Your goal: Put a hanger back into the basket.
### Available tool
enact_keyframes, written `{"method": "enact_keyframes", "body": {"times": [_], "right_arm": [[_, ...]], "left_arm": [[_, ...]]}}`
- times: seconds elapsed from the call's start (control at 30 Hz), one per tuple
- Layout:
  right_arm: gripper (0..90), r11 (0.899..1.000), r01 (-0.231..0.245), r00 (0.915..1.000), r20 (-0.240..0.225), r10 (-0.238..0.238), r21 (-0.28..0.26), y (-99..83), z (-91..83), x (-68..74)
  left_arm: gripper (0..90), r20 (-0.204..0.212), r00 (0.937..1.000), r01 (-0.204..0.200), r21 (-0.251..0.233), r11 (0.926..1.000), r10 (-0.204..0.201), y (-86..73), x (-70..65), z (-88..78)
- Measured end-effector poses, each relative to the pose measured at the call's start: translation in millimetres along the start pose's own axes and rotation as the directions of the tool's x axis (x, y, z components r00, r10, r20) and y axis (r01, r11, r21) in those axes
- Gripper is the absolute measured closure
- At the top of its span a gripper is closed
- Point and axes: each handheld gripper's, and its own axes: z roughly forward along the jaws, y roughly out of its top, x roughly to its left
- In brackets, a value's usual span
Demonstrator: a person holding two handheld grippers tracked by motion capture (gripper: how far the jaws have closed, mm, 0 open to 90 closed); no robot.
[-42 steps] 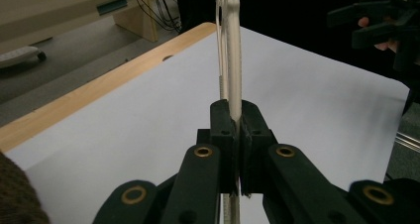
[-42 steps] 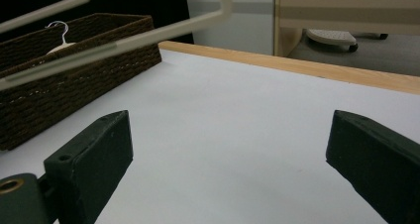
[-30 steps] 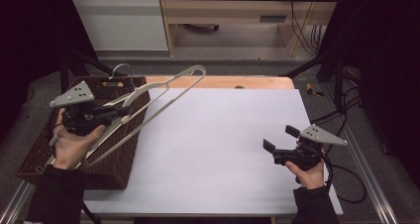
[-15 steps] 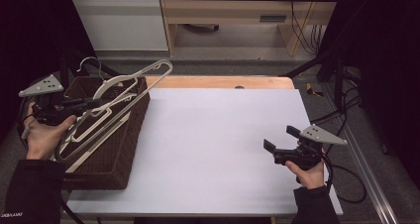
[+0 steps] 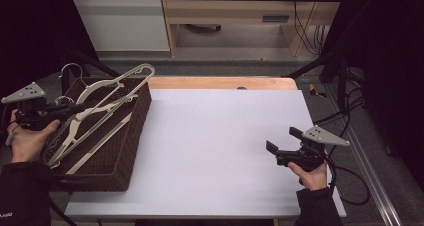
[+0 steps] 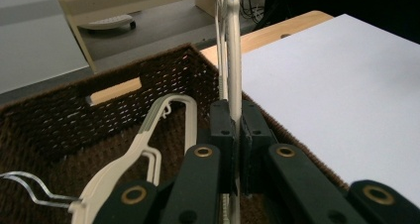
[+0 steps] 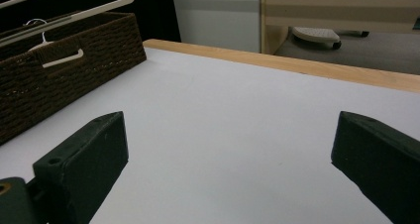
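A cream plastic hanger (image 5: 121, 80) hangs tilted over the brown wicker basket (image 5: 131, 136) at the table's left. My left gripper (image 5: 76, 109) is shut on one of its bars, and its far end reaches past the basket's back corner. In the left gripper view the jaws (image 6: 236, 121) pinch the thin hanger (image 6: 234, 70), which runs straight up between them. Another cream hanger (image 6: 148, 140) lies inside the basket (image 6: 64, 110). My right gripper (image 5: 283, 141) rests low near the table's right front, open, with nothing between its fingers (image 7: 225, 149).
The white table top (image 5: 215, 136) spreads between the basket and the right hand, with a wooden strip (image 5: 220, 82) along its far edge. A metal hook (image 5: 69, 68) sticks up at the basket's back left. Cables trail off the right side.
My left hand has carried the hanger to the left and down, from above the table's edge to over the basket. The right hand has stayed put.
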Motion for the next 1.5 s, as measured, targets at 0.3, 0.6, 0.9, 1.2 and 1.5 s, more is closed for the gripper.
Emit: {"method": "enact_keyframes", "body": {"times": [0.3, 0.6, 0.9, 1.2, 1.5], "right_arm": [[1.5, 1.0, -0.003, 1.0, 0.0, 0.003, 0.002, -0.3, 0.8, 0.0], [1.6, 1.0, 0.002, 1.0, -0.002, -0.002, 0.007, -1.0, 2.0, 0.3], [1.6, 1.0, -0.006, 1.0, -0.005, 0.006, 0.005, -0.5, 0.8, -0.2], [1.6, 1.0, -0.005, 1.0, -0.005, 0.005, 0.009, -1.1, 2.7, 1.1], [1.6, 1.0, -0.006, 1.0, -0.007, 0.007, 0.013, -2.2, 4.4, 1.0]], "left_arm": [[87.0, -0.036, 0.9987, 0.038, 0.035, 0.9987, -0.037, -20.3, 18.4, -2.7], [87.0, -0.038, 0.9965, 0.078, 0.094, 0.9926, -0.074, -40.6, 20.5, 8.6], [87.0, -0.039, 0.9911, 0.132, 0.164, 0.9776, -0.127, -59.1, 16.1, 29.1], [85.5, -0.094, 0.9805, 0.189, 0.209, 0.9596, -0.172, -71.6, 17.7, 36.3], [73.0, -0.202, 0.951, 0.267, 0.153, 0.9516, -0.234, -72.3, 20.7, 27.0]]}}
